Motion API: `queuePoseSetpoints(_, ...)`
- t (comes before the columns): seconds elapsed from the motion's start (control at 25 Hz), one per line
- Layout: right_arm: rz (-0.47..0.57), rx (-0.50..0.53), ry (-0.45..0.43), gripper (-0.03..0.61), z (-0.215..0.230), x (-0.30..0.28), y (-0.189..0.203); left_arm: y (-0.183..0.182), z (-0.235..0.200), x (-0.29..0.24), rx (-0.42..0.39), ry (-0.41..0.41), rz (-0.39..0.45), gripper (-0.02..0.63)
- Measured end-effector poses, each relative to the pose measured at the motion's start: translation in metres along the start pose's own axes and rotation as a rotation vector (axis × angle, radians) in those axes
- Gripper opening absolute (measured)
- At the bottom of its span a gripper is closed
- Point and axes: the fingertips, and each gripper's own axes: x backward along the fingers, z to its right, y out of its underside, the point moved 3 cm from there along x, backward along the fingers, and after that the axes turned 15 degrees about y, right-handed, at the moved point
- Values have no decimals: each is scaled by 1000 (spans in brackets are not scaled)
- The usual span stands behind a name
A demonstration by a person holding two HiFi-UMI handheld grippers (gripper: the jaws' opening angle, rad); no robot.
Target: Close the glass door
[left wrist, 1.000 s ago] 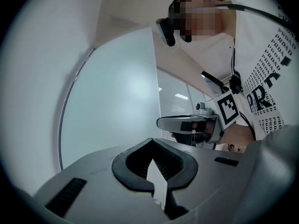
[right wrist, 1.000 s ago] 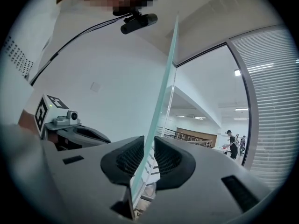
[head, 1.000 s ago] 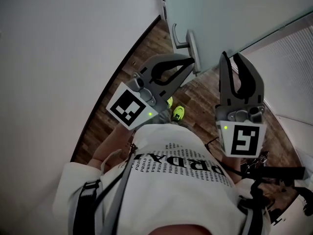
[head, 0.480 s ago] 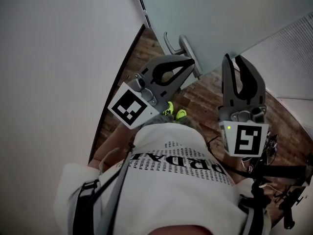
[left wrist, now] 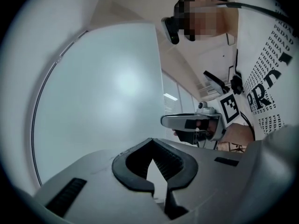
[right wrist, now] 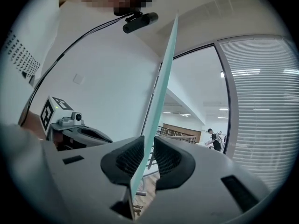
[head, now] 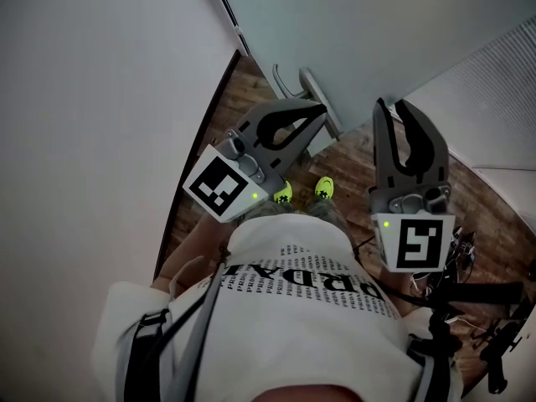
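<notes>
Head view: a person stands facing the glass door (head: 377, 23), with both grippers raised toward it above a wood floor (head: 356, 162).
Glass door: pale green frosted pane that fills the top of the view, right of a white wall (head: 100, 99). The right gripper view shows it edge-on.
Door handle (head: 286, 77): metal lever on a plate, just beyond the left gripper's tips.
Left gripper (head: 321, 107): fingers closed tip to tip and holding nothing. It points at the door's face by the handle, and whether it touches cannot be told.
Right gripper (head: 392, 104): fingers closed on the edge of the glass door, one pad on each side of the pane.
Person: white printed shirt (head: 310, 308) and neon-yellow shoes (head: 324, 188) on the floor below the left gripper.
</notes>
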Motion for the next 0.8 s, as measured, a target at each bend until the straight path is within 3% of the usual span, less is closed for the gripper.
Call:
queuePoseSetpoints(0.16,12,26,-9,43,-13,5,3,6,0,2,-20,5,36,-2)
queuePoseSetpoints(0.44,44,64,-90,43,-18,-4,-2,11,-6,-4,-27,-59,80,-2)
queuePoseSetpoints(0.6,28,76,-77,43,-11,-6,-1,13,-4,-16,4,-35,92,-2)
queuePoseSetpoints(0.8,23,39,-77,43,-2,0,-3,7,-1,-17,-25,-23,79,-2)
